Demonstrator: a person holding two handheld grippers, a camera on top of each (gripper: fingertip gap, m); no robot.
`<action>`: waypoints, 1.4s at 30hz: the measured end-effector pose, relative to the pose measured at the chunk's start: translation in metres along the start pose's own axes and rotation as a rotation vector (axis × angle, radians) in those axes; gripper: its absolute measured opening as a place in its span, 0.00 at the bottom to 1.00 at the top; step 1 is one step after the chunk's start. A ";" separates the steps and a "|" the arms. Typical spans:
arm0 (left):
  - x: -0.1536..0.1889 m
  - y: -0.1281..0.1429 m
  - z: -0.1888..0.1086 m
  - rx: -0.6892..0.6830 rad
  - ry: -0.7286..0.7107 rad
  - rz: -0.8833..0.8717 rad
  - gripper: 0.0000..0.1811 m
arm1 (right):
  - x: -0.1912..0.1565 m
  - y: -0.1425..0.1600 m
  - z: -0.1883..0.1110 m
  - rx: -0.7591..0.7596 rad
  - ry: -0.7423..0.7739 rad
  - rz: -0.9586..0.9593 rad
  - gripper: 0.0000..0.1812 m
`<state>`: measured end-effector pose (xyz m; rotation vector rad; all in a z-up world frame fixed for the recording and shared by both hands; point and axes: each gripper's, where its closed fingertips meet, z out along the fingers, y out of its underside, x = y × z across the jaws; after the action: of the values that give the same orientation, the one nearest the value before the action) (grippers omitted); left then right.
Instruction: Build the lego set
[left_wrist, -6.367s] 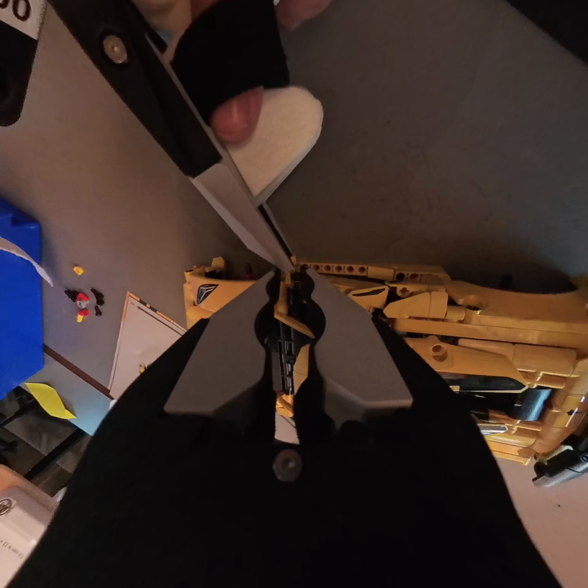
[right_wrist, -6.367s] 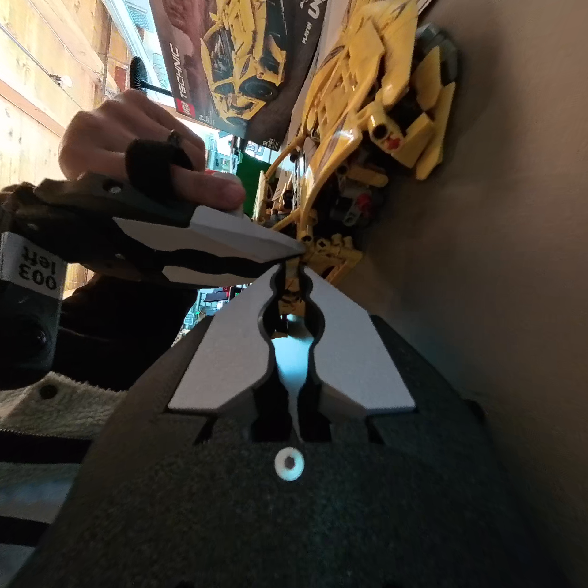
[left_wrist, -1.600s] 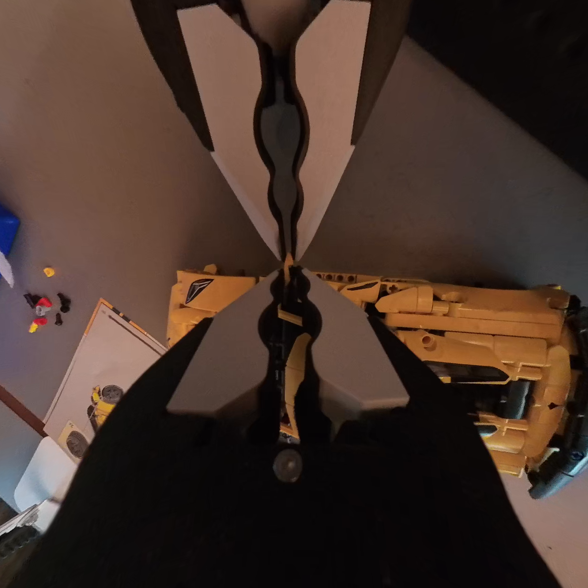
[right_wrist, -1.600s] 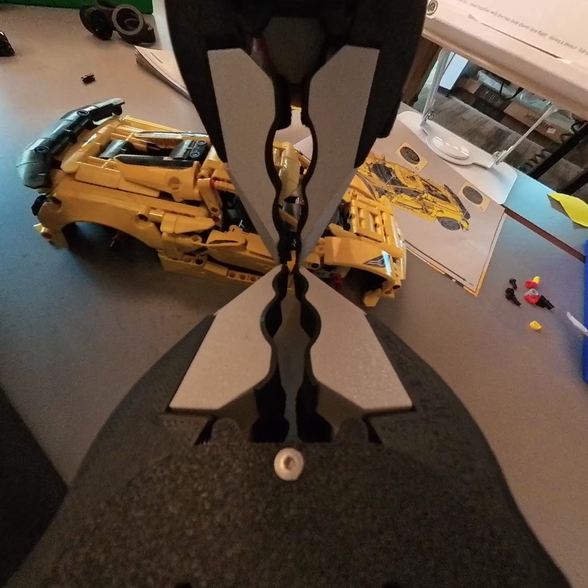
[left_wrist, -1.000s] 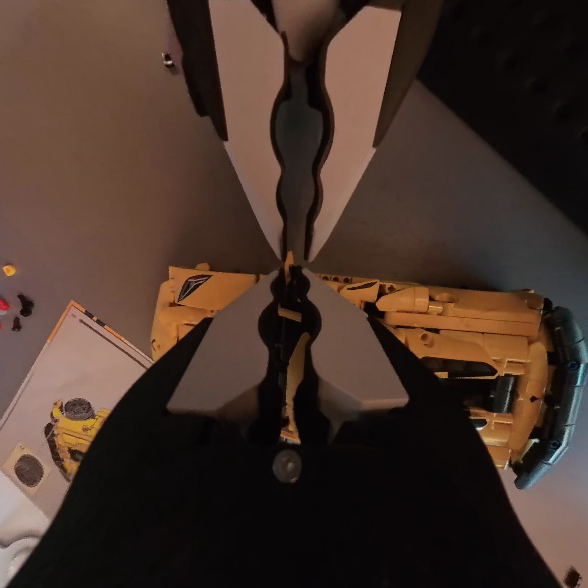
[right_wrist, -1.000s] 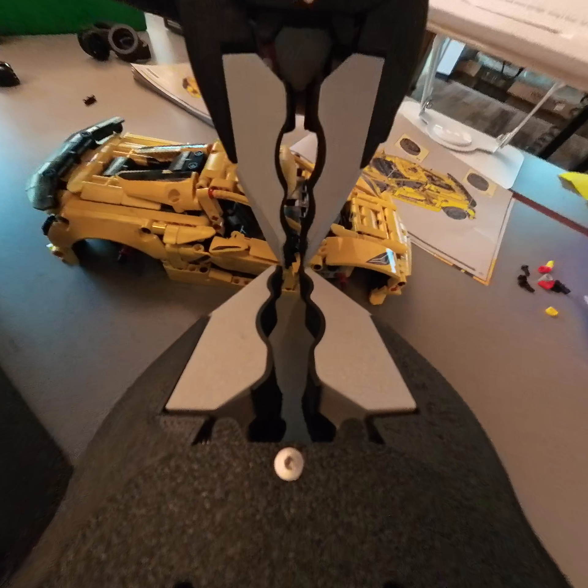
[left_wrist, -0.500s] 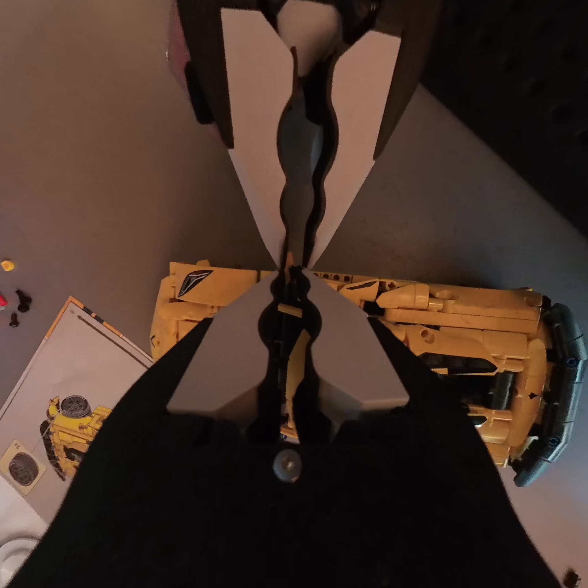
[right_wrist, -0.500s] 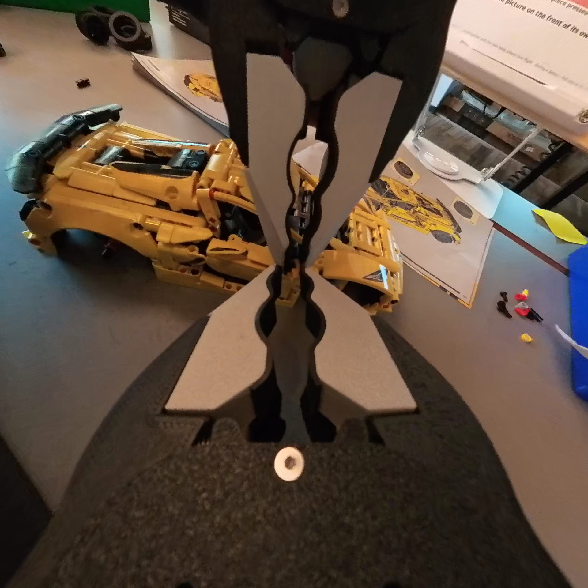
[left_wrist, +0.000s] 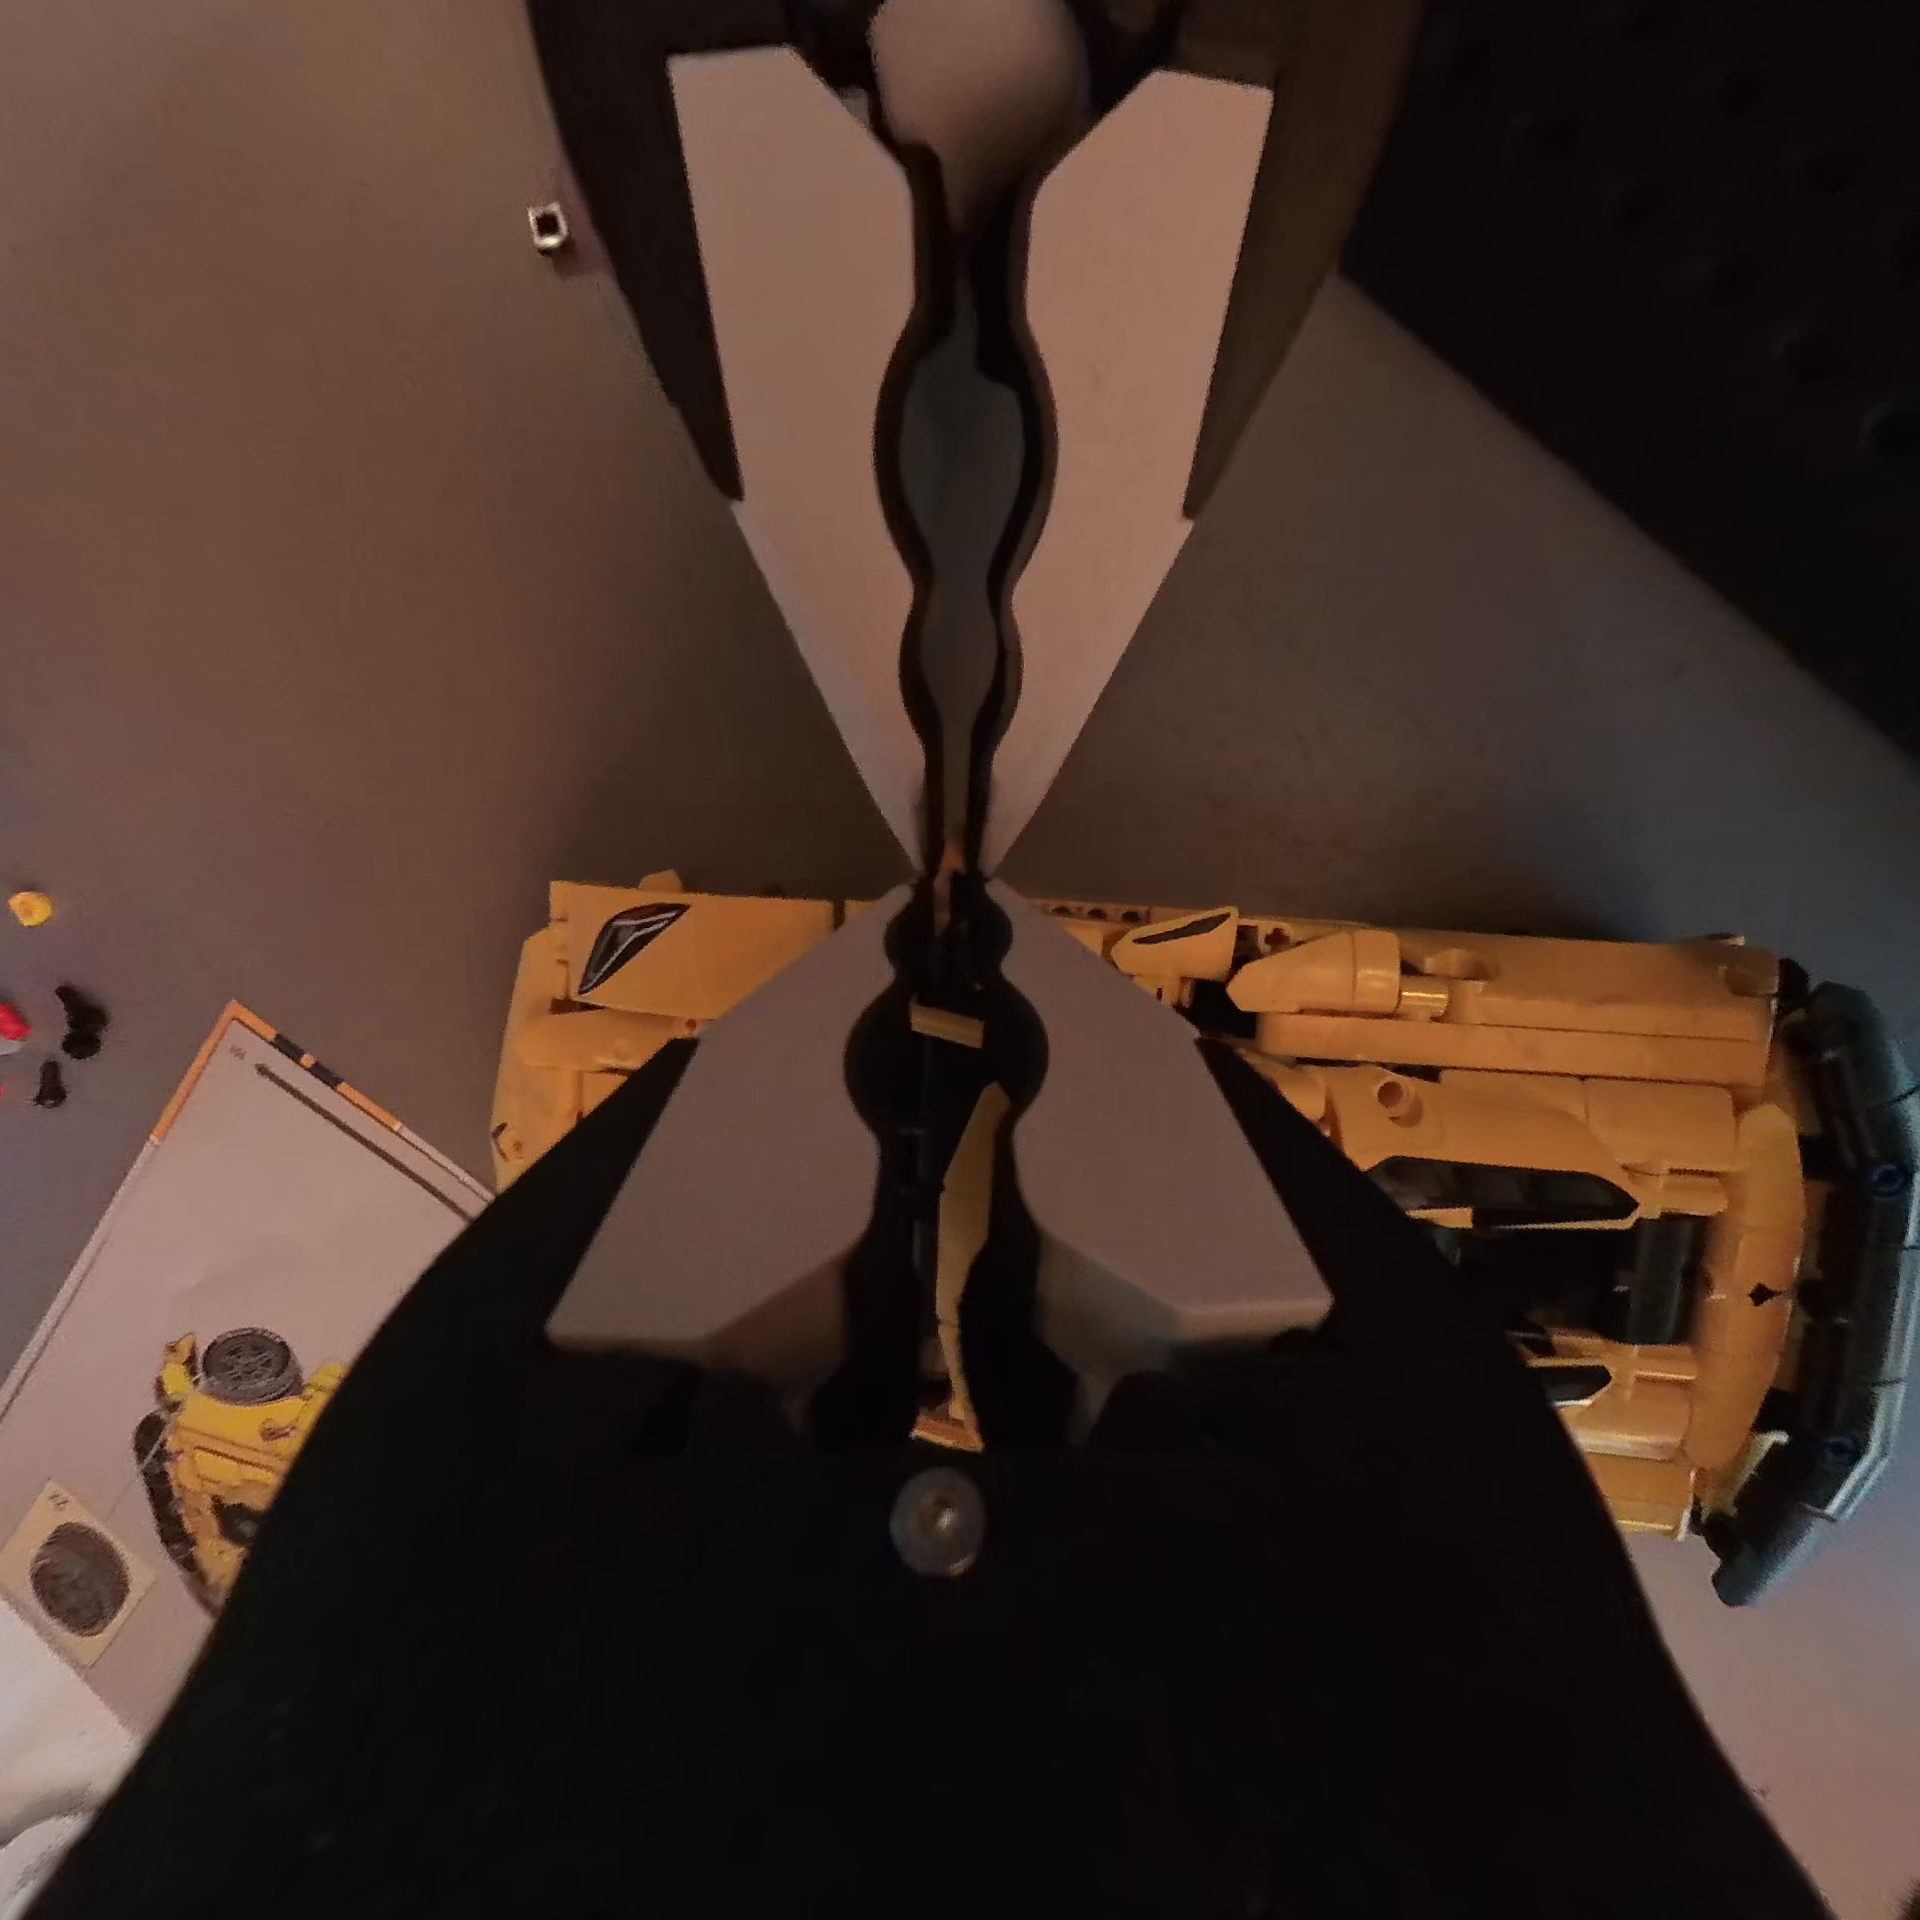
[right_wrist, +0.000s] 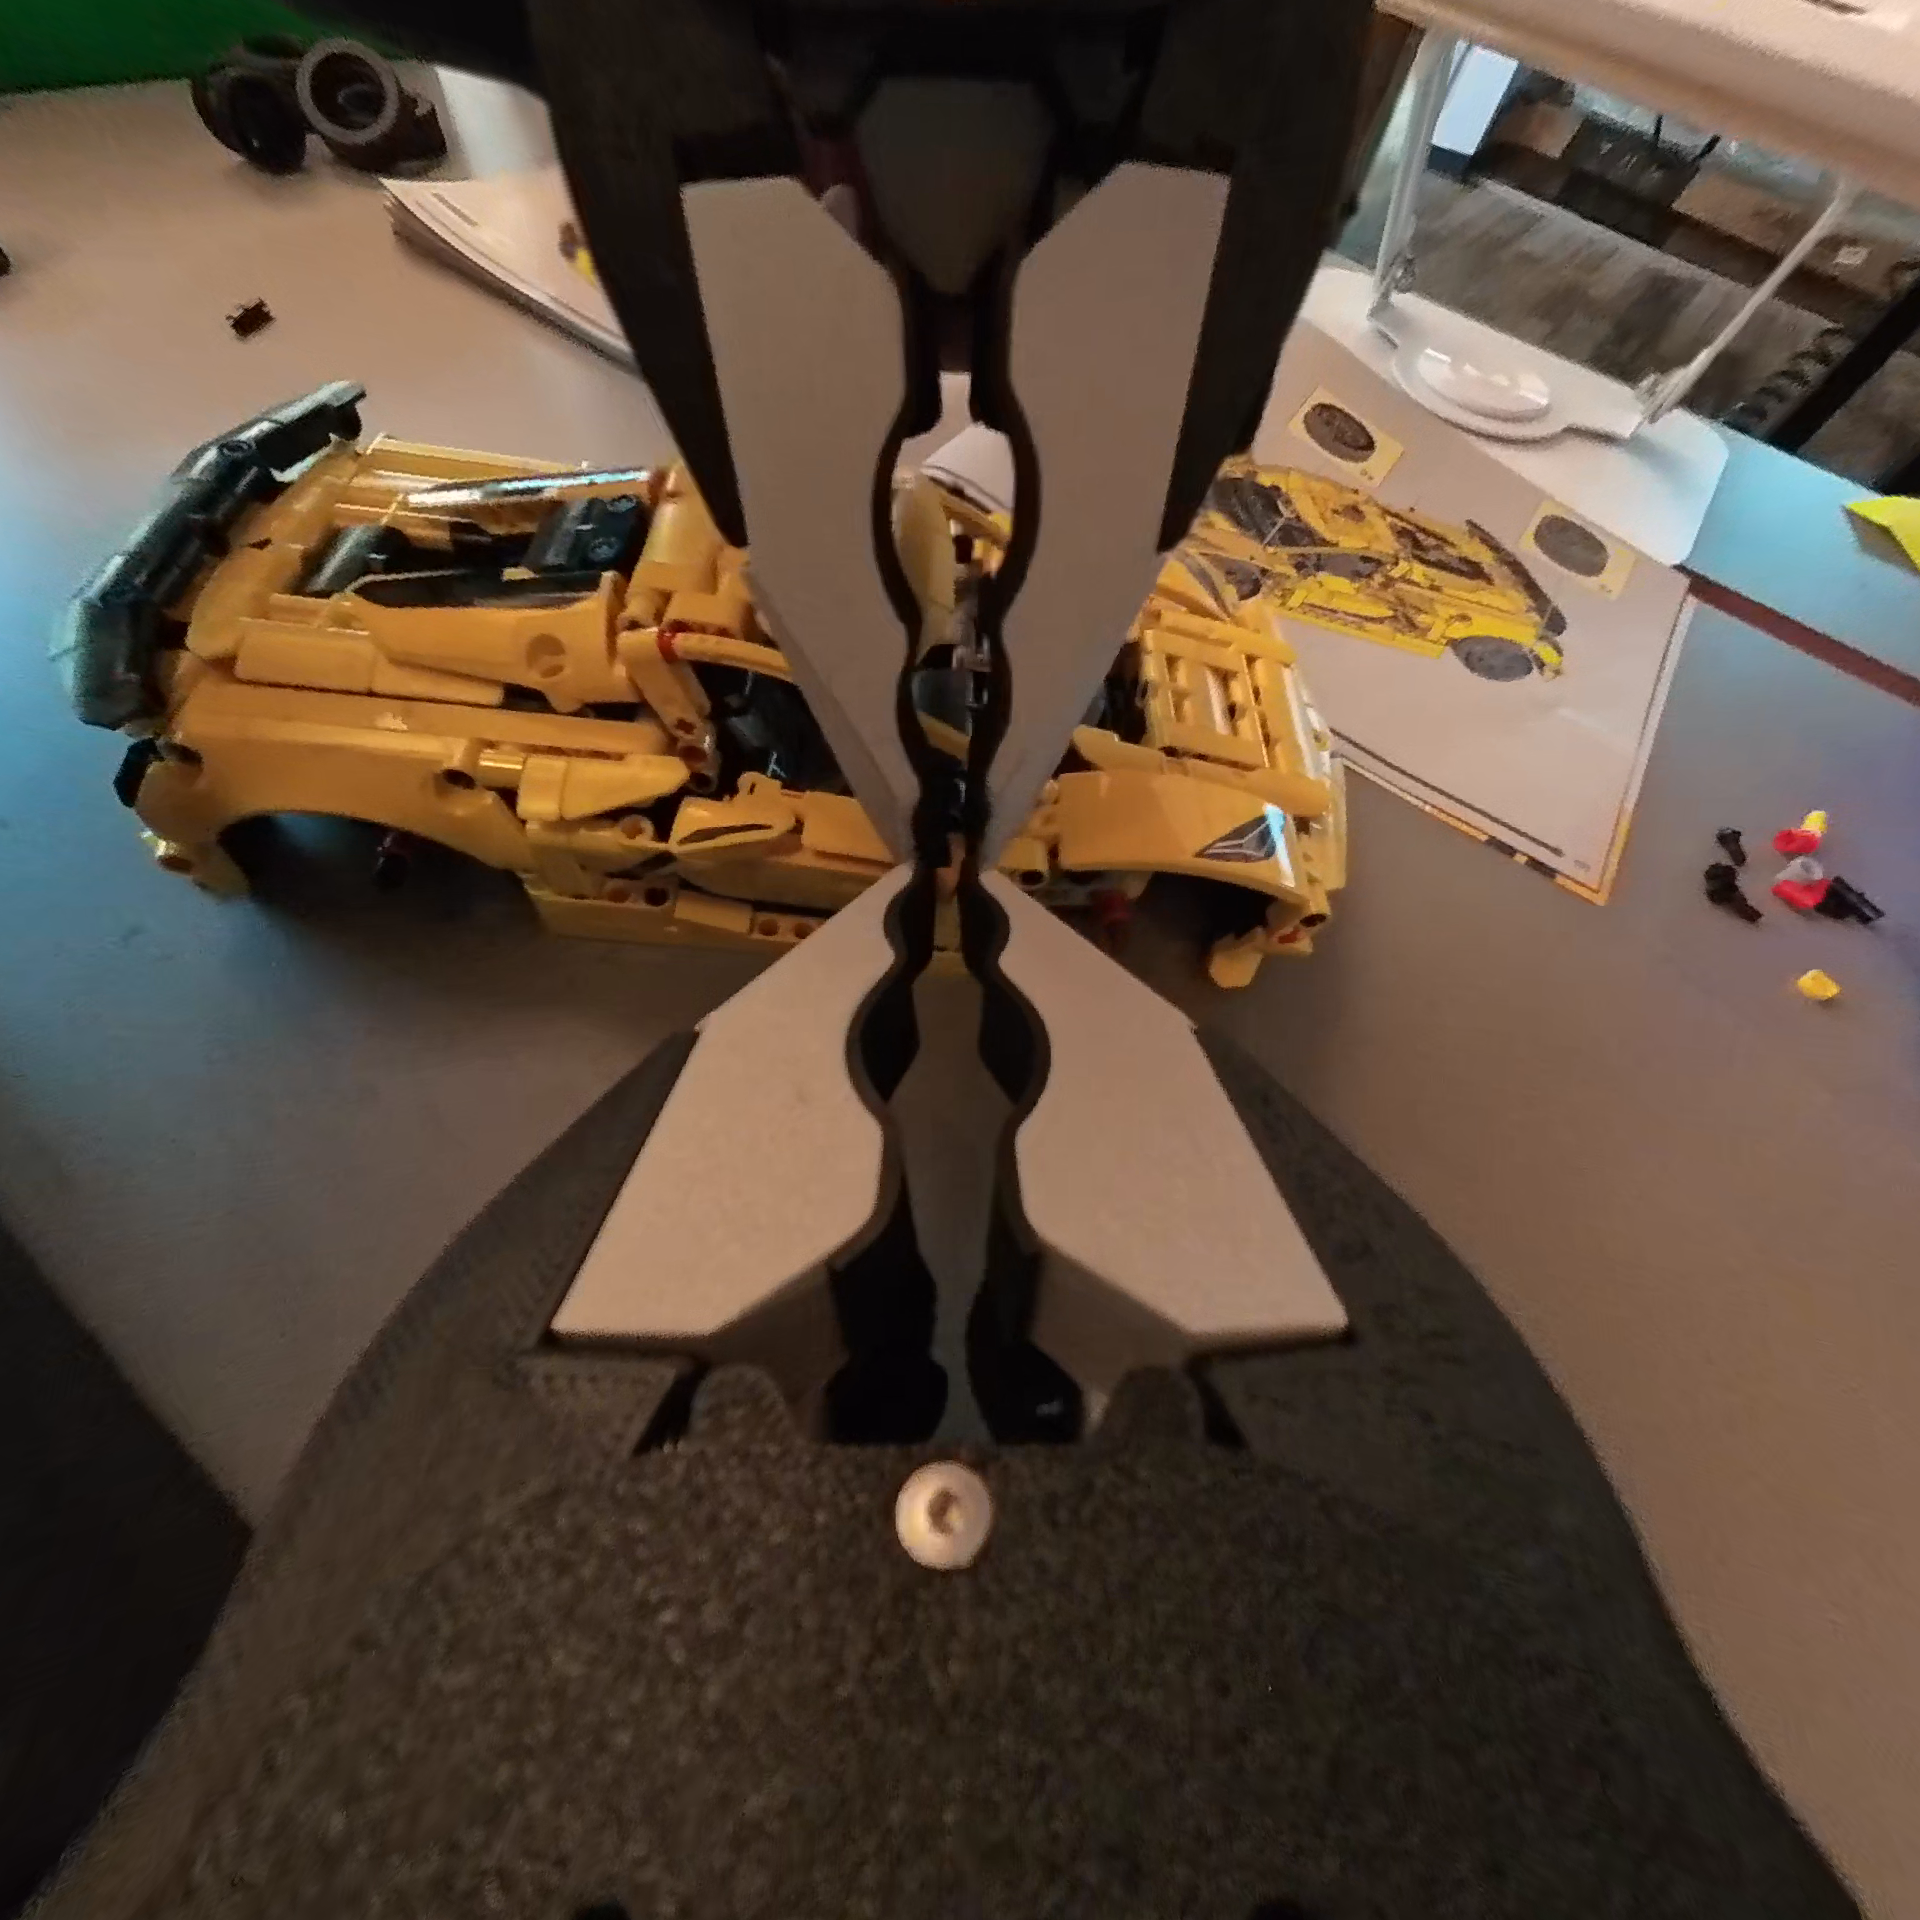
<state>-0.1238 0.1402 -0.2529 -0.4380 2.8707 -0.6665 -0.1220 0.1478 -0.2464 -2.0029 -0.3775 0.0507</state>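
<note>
Now both grippers tip-to-tip over yellow car (right_wrist: 665, 727), no longer crossed.

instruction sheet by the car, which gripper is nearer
Left. The left gripper sits over the instruction sheet side of the yellow car; the right gripper reaches in from the opposite side.

A white stand (right_wrist: 1538, 416) rests on the grey table (right_wrist: 1558, 1195).

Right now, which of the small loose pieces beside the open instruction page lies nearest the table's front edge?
The lone tiny yellow plastic piece. It sits apart, nearer the camera than the clustered red pieces and black pins behind it.
</note>
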 end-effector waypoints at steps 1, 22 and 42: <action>0.000 0.000 0.000 0.003 0.004 -0.006 0.03 | 0.000 0.000 0.000 -0.001 0.006 -0.014 0.02; -0.007 0.001 -0.059 0.289 -0.227 -0.402 0.16 | -0.001 -0.002 0.006 0.029 0.005 -0.085 0.05; 0.114 0.082 -0.078 0.701 -0.485 -1.097 0.30 | -0.028 0.015 -0.022 -0.117 -0.104 0.069 0.17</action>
<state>-0.2686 0.2063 -0.2312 -1.7274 1.5931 -1.3606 -0.1410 0.1148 -0.2539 -2.1341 -0.3848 0.1808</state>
